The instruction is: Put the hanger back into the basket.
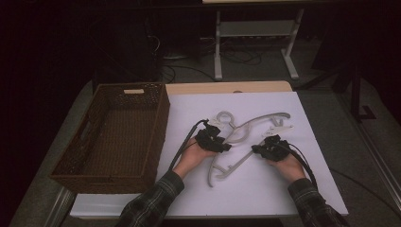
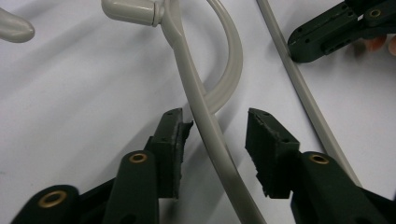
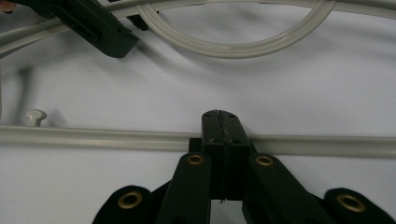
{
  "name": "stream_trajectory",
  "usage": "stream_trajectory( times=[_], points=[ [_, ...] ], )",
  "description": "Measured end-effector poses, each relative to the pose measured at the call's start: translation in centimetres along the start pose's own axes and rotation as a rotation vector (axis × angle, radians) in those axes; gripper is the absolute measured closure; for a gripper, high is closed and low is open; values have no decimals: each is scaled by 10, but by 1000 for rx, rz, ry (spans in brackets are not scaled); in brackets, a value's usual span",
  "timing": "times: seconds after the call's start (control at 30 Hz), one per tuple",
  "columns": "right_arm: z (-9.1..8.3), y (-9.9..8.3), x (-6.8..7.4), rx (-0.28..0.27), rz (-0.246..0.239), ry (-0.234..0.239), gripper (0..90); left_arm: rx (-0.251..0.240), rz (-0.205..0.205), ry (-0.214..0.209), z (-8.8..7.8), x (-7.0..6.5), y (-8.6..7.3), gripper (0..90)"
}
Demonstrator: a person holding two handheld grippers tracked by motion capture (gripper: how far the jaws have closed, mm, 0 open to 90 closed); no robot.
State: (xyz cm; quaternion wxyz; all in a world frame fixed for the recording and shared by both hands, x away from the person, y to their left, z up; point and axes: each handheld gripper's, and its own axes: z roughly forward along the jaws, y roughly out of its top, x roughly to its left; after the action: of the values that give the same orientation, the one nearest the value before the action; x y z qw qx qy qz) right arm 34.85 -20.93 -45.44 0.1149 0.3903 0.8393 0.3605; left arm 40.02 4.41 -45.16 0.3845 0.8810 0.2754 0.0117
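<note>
1. Left gripper [image 2: 212, 140] stands part open, jaws astride a curved arm of the grey hanger [image 2: 205, 116]; pads not pressing it.
2. Right gripper [image 3: 223, 126] is closed flat over the hanger's straight bar on the tabletop [image 1: 265, 189].

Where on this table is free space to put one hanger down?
Free: the white sheet near the front edge between the two sleeves, and its far right corner. The basket looks empty. Crowded: the middle, with hangers and both grippers.
</note>
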Motion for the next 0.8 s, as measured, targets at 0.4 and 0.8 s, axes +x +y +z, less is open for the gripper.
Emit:
stream_trajectory(
  times=[0.4, 0.8],
  points=[
    [0, 0, 0, 0, 2, -2, 900, 9, 2, 25, 3, -2, 2, 721],
    [1, -1, 1, 19, 2, -8, 900, -8, -73, 59, 0, -1, 4, 764]
  ],
)
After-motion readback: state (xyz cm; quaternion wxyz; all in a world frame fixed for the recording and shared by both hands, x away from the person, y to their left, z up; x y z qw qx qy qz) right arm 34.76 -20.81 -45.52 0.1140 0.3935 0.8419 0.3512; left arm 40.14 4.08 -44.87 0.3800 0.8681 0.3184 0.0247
